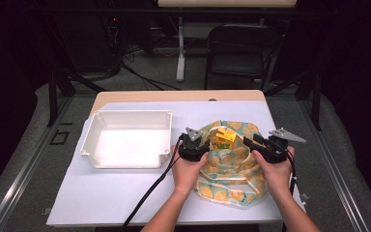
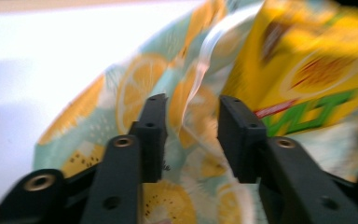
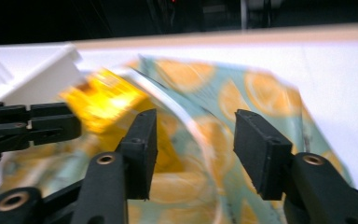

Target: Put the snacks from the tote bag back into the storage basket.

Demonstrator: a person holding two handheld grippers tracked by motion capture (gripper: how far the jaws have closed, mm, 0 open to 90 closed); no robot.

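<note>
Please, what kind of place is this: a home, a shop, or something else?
Most likely a lab or recording workspace, not a home. A table covered in plain white stands inside a dark metal frame, cables run over the floor behind it, and a black folding chair stands in the back.

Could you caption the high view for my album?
Two hand-held grippers, left and right, open over a lemon-print bag.

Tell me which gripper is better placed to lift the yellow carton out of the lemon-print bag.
Left, probably. The left gripper sits right beside the yellow carton, jaws open toward it in its own view. The right gripper is farther off, over the bag rim, better for holding it.
</note>
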